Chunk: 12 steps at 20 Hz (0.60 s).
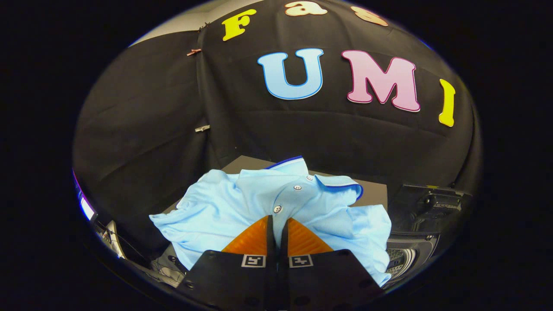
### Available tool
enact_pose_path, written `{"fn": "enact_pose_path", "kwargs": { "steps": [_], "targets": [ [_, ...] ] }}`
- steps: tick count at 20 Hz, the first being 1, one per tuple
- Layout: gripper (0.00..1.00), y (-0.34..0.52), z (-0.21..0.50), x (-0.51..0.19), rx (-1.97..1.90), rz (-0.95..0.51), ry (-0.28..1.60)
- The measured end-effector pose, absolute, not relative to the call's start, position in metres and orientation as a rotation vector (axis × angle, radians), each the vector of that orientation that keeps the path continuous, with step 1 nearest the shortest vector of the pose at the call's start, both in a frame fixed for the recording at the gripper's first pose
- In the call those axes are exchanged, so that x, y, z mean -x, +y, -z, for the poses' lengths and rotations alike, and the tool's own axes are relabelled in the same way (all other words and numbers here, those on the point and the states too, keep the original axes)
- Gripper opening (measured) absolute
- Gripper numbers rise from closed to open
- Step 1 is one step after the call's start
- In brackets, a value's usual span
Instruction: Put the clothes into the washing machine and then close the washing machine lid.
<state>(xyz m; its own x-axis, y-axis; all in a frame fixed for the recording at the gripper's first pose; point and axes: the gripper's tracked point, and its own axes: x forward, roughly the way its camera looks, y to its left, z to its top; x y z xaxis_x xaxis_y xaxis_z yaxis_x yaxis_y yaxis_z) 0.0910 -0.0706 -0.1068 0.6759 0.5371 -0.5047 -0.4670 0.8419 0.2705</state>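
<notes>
- To the lower right of the shirt I see part of the washing machine (408, 259), its drum opening showing; I cannot tell what is inside.
- My gripper (277, 222) points forward over the desk (376, 194); its fingers are drawn almost together, pinching a fold of the light blue polo shirt (224, 207) just below the lowest button.
- The shirt hangs bunched from the fingers, spreading wide to either side. Its collar points away from me toward the black cloth wall (142, 129), the button placket running straight ahead.
</notes>
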Motion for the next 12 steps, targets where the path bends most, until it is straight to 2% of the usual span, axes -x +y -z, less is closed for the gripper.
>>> {"fn": "enact_pose_path", "kwargs": {
  "steps": [6, 12],
  "targets": [
    [0.05, -0.146, 0.099, -0.098, -0.108, -0.665, 0.557],
    [0.05, -0.224, 0.106, -0.103, -0.124, -0.677, 0.544]
  ]
}}
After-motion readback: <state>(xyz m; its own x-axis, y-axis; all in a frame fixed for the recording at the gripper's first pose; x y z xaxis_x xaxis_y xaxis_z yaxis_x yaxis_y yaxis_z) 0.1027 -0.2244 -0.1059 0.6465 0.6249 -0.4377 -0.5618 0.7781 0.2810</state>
